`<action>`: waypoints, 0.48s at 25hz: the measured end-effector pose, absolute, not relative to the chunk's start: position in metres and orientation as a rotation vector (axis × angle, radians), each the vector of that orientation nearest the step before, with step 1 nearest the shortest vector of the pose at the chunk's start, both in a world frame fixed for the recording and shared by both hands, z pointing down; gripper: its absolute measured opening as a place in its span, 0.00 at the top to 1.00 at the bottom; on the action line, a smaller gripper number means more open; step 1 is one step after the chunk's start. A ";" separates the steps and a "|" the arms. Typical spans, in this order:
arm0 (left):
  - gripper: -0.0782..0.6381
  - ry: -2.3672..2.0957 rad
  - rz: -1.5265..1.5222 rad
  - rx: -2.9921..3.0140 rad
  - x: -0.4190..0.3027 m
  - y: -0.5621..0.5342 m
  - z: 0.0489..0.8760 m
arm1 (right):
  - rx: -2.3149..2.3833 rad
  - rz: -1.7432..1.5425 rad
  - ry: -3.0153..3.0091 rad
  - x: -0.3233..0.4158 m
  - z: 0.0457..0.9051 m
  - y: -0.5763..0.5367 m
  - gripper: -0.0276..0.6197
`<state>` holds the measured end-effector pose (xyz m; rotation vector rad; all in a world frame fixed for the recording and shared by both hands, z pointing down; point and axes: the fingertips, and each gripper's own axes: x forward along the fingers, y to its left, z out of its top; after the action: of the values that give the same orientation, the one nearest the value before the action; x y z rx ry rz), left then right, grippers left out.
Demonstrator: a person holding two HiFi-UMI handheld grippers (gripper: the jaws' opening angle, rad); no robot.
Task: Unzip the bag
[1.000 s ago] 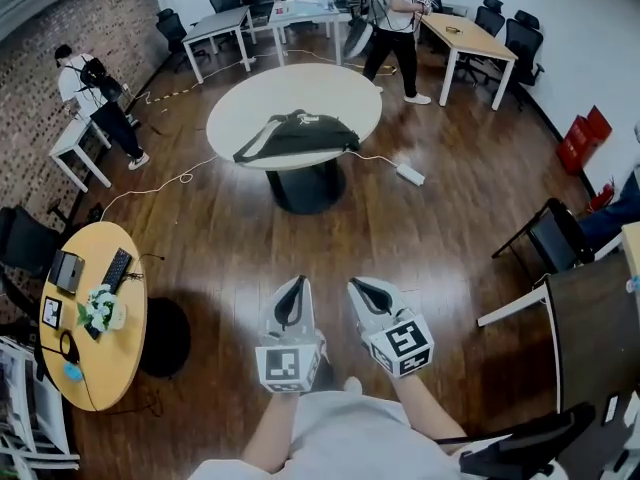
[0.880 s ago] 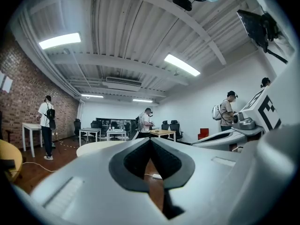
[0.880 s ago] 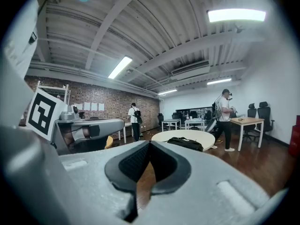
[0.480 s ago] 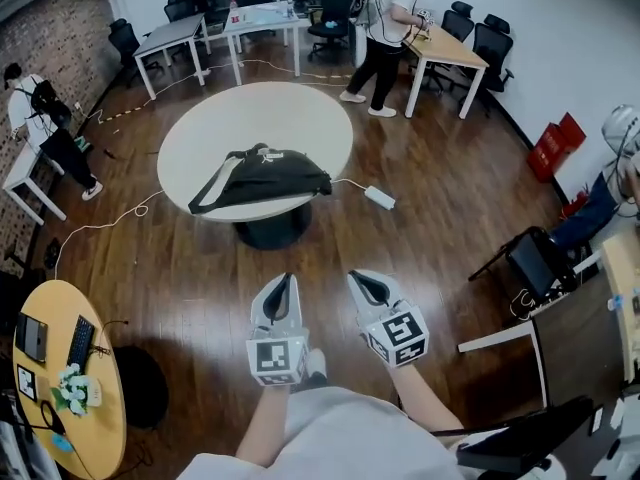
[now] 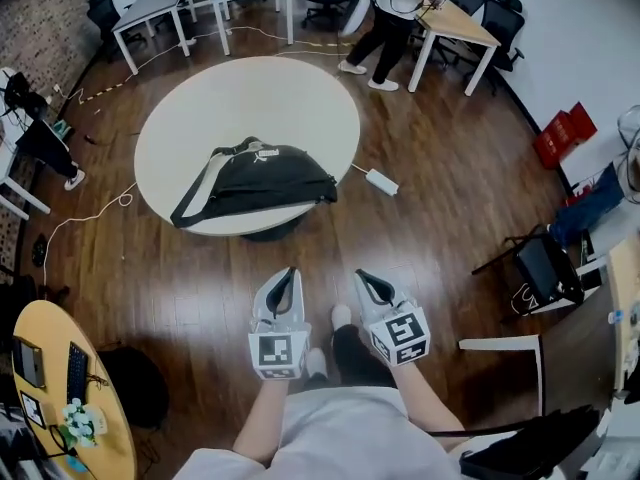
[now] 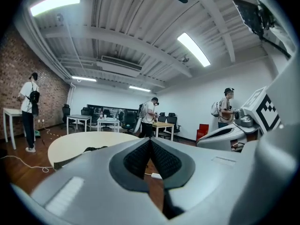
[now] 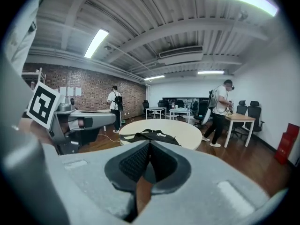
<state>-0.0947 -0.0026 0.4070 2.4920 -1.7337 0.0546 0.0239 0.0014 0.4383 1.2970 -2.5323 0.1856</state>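
Bag untouched, whole task ahead

Dark wooden floor (image 5: 450, 208) stretching from the body to the round pale counter (image 5: 300, 88), with the black bag (image 5: 265, 176) lying toward the counter's near edge. Left tongs (image 5: 290, 272) and right tongs (image 5: 362, 277) both clenched on nothing, pads pressed together, held side by side low before the body, well apart from counter and bag. Strap (image 5: 192, 202) trailing off the bag's left end. Zip too small to make out from here; judged unopened, with neither pair anywhere near it. Remaining, by this reading: closing the gap, finding the zip pull, pinning the bag with one pair, drawing the pull along with the other.
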 end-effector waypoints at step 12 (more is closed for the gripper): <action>0.87 -1.621 0.324 2.399 -0.048 -0.177 0.512 | 1.254 0.269 -2.471 0.060 0.543 -0.214 0.97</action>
<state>-0.0478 -0.1772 0.5121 2.3992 -1.6214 0.3245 0.0605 -0.2141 0.5429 1.2536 -2.4707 0.2686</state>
